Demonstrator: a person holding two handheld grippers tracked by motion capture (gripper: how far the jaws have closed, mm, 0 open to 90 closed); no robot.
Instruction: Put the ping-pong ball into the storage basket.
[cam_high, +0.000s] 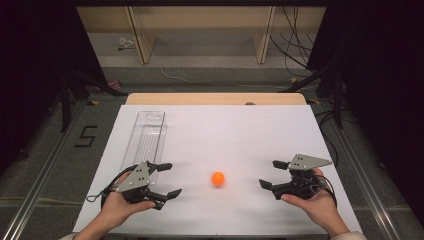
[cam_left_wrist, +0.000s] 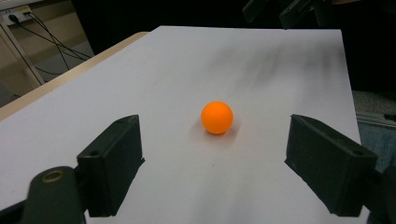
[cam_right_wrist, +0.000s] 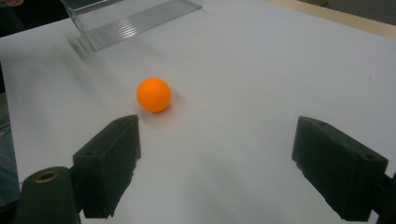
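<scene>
From the high view we see the whole counter (cam_high: 280, 135), covered in white, with a clear plastic tray (cam_high: 145, 137) lying lengthwise along its left part, and the grey floor with a painted figure 5 (cam_high: 86, 136) beyond the left edge. The right gripper view gives us only the ribbed near end of that tray, while the left gripper view looks instead towards a bare wooden edge and some cables on the floor.

The orange ball (cam_high: 217, 178) is small, round, smooth and matt, one even colour. It rests on the white surface near the front of the counter, between the two hands and apart from both, well clear of the tray.

We hold the left tongs (cam_high: 166, 179) with its jaws spread wide and nothing between them; in its own view the ball (cam_left_wrist: 217, 117) sits ahead of the gap, roughly central. The right tongs (cam_high: 271, 174) is likewise wide open and holds nothing; in its view the ball (cam_right_wrist: 154, 94) lies just beyond the tip of the left-hand jaw, not touching it.
</scene>
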